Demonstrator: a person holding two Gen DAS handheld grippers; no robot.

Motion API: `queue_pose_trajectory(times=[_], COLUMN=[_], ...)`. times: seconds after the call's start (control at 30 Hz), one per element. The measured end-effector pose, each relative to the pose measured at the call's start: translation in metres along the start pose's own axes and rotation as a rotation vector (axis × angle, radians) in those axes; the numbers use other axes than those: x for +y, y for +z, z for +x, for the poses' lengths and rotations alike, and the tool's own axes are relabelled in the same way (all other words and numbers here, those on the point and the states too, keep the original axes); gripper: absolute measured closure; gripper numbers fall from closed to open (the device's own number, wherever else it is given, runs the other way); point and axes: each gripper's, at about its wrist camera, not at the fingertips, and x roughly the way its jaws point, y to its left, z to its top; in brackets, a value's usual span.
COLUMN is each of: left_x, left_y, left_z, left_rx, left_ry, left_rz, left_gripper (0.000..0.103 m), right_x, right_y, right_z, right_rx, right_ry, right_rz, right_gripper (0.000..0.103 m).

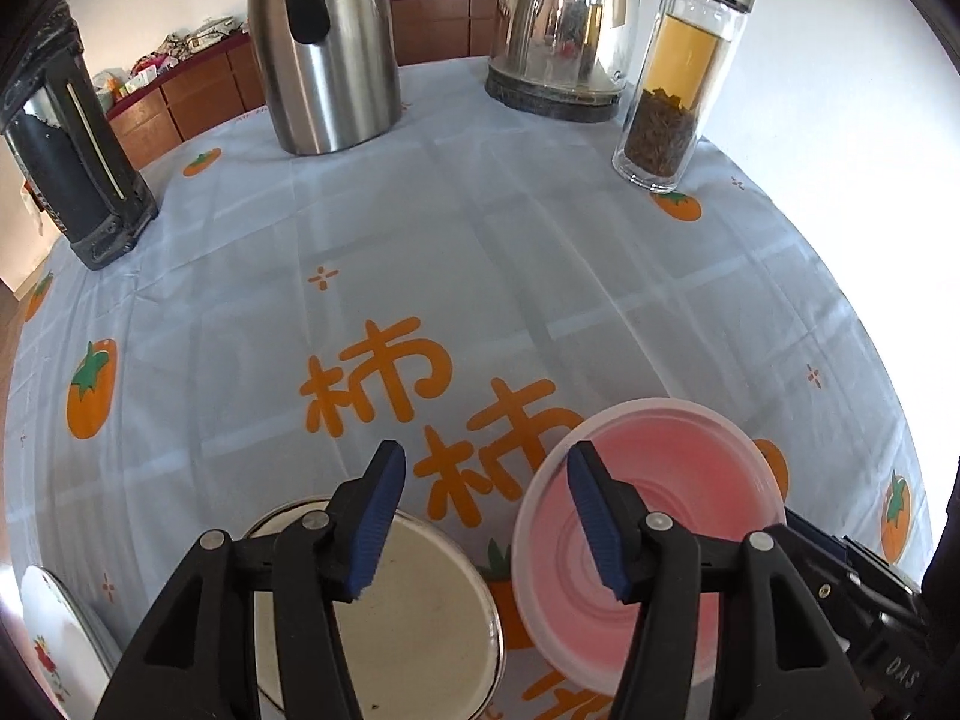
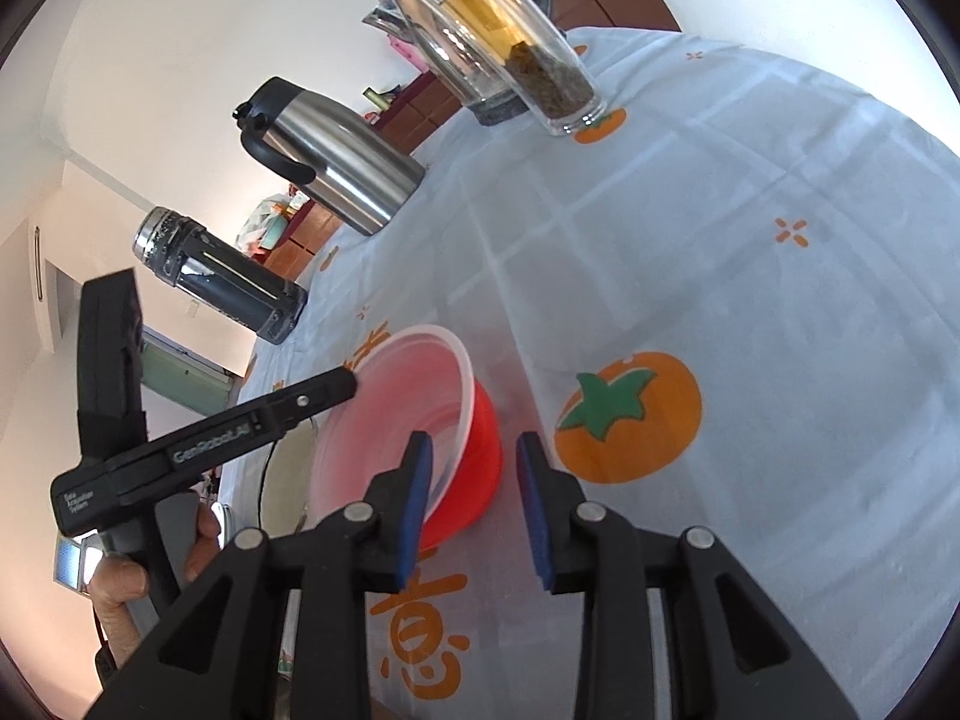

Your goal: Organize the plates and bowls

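Observation:
A red bowl with a translucent pale rim (image 1: 660, 480) (image 2: 480, 420) sits on the tablecloth at the lower right. A cream enamel bowl (image 1: 420, 618) (image 2: 288, 468) stands just left of it. A white flowered plate (image 1: 48, 630) lies at the far lower left. My left gripper (image 1: 486, 456) (image 2: 342, 387) hovers open above the gap between the two bowls, holding nothing. My right gripper (image 2: 474, 450) straddles the red bowl's near wall, one pad inside and one outside. A gap shows at the outer pad, so it stands open. Its black body (image 1: 864, 594) shows at the bowl's right.
At the back of the table stand a steel thermos jug (image 1: 324, 48), a steel kettle (image 1: 564, 30), a glass tea bottle (image 1: 684, 72) and a black cylinder (image 1: 72, 168). A hand (image 2: 120, 588) holds the left gripper. Open tablecloth (image 1: 480, 252) lies between the bowls and these.

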Motion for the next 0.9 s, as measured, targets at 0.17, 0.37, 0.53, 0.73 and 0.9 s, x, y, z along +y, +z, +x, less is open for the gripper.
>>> queue_pose_trajectory(times=[0.17, 0.37, 0.53, 0.73, 0.9], left_x=[-0.005, -0.014, -0.015, -0.012, -0.017], left_y=[0.001, -0.003, -0.007, -0.017, -0.023], left_z=[0.006, 0.009, 0.009, 0.003, -0.008], left_rx=[0.015, 0.054, 0.063, 0.074, 0.060], left_ry=[-0.008, -0.079, -0.088, -0.119, -0.114], left_rz=[-0.005, 0.004, -0.008, -0.047, -0.036], left_gripper=[0.044, 0.066, 0.073, 0.079, 0.079], right_x=[0.003, 0.005, 0.000, -0.005, -0.002], right_y=[0.000, -0.002, 0.001, 0.002, 0.000], right_z=[0.011, 0.015, 0.008, 0.001, -0.007], right_rx=[0.024, 0.034, 0.009, 0.004, -0.010], right_ry=[0.008, 0.047, 0.053, 0.063, 0.069], right_rz=[-0.010, -0.015, -0.008, 0.002, -0.003], right_gripper=[0.077, 0.089, 0.089, 0.091, 0.091])
